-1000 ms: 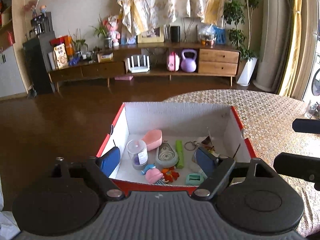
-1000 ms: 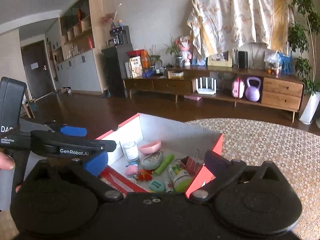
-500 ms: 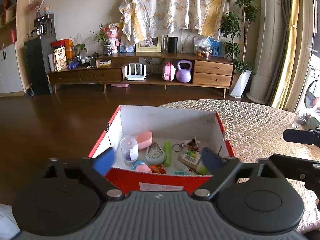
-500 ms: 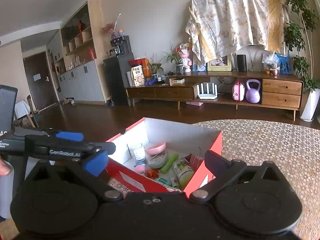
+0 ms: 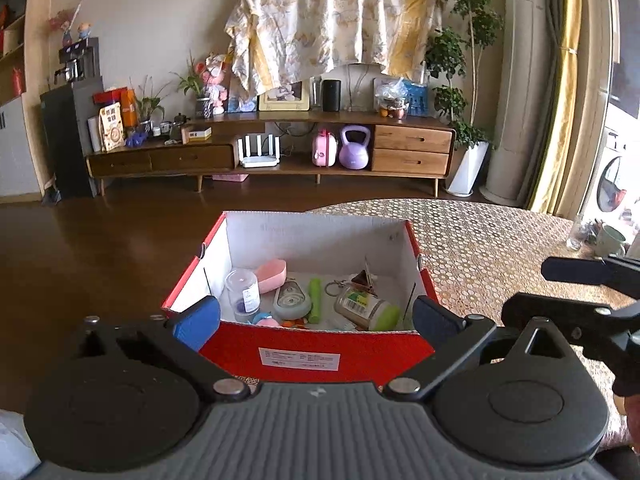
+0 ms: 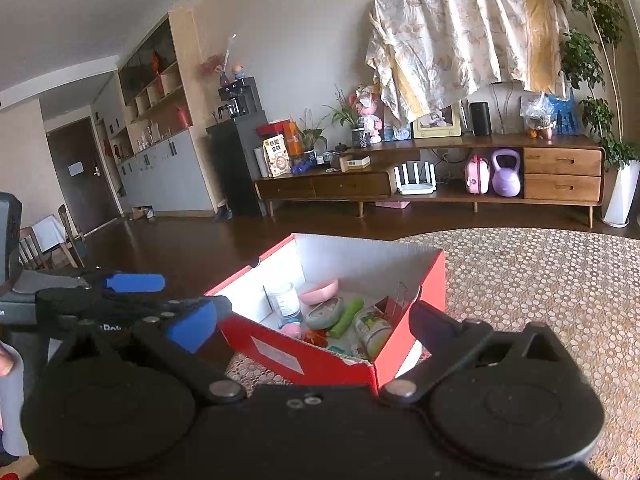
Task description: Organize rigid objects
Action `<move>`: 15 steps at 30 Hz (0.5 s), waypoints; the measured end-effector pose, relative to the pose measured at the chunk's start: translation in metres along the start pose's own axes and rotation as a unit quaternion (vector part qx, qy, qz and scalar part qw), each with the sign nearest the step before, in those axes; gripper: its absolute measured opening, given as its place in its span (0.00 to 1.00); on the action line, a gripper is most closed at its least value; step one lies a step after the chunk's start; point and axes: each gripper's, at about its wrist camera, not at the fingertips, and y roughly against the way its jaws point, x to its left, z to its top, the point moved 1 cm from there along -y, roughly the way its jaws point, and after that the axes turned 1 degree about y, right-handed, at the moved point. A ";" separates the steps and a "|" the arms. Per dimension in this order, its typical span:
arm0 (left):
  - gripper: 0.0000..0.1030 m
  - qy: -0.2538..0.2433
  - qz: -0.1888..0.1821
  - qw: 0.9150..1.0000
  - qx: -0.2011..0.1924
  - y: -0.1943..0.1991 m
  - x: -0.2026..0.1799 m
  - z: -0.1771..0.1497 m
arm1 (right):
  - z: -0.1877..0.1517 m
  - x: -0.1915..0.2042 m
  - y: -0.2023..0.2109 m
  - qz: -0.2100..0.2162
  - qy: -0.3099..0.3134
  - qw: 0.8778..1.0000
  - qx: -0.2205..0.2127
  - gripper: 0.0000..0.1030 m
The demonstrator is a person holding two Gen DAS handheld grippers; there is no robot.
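Facing the red box [image 5: 304, 354] squarely, only the left view reads its label [image 5: 299, 359].

Red cardboard box [image 6: 320, 354], white inside, open-topped, on the patterned tablecloth [image 6: 540, 280]. Inside the box: clear jar [image 6: 287, 299] against the left wall, pink dish [image 6: 319, 291] behind, green stick [image 6: 346, 316] at centre, green-capped bottle [image 6: 373, 331] right. Right gripper [image 6: 310, 322] spread wide before the box, empty. Left gripper [image 6: 160, 294] left of the box.
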 end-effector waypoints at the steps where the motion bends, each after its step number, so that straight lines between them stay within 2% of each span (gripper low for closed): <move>1: 1.00 -0.005 -0.002 1.000 -0.001 0.001 -0.001 -0.001 | 0.000 0.000 0.001 0.001 0.000 1.000 0.000 1.00; 15: 1.00 -0.022 -0.003 1.000 -0.001 0.004 -0.011 -0.004 | -0.001 0.001 0.005 0.000 -0.004 1.000 -0.002 1.00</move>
